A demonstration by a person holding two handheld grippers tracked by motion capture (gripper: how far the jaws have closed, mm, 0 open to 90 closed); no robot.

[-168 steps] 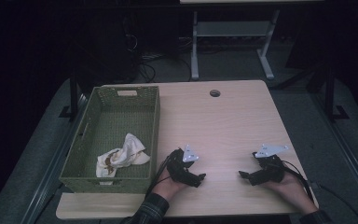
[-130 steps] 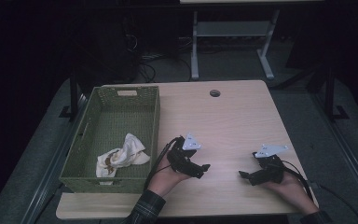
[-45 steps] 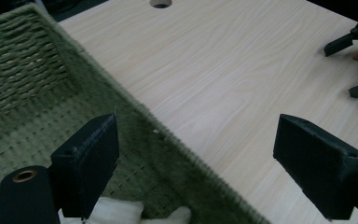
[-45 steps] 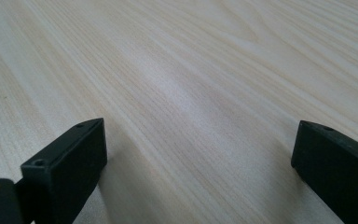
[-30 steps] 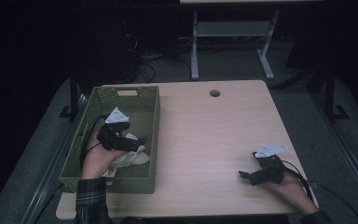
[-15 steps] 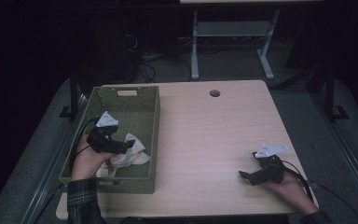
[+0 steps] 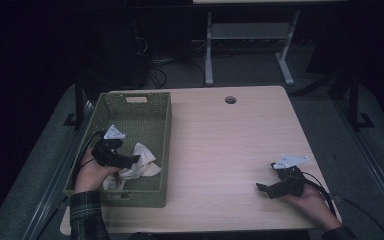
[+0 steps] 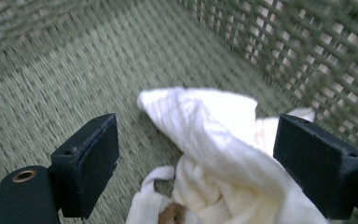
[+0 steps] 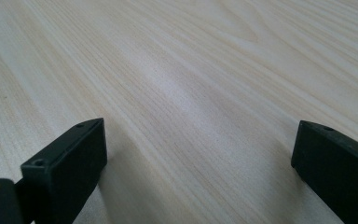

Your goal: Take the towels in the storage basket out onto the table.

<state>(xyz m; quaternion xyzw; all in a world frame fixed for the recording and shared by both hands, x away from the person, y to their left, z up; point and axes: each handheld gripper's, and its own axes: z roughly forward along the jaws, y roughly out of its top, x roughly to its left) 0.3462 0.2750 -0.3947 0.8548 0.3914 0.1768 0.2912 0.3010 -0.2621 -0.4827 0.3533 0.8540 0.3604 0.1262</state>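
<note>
A crumpled white cloth lies in the near end of a green woven basket at the table's left. My left gripper is down inside the basket, open, its tips at the cloth. In the left gripper view the cloth bunches between the two wide-apart jaws, my left gripper not closed on it. My right gripper rests on the table near the front right, open. In the right gripper view bare wood lies between the spread jaws of my right gripper.
The wooden table has a round cable hole near its far edge. The basket's mesh wall rises close behind the cloth. A metal frame stands on the floor beyond the table.
My left gripper left the table's front middle, crossed into the basket and has come down low at the white cloth. The right gripper has stayed put.
</note>
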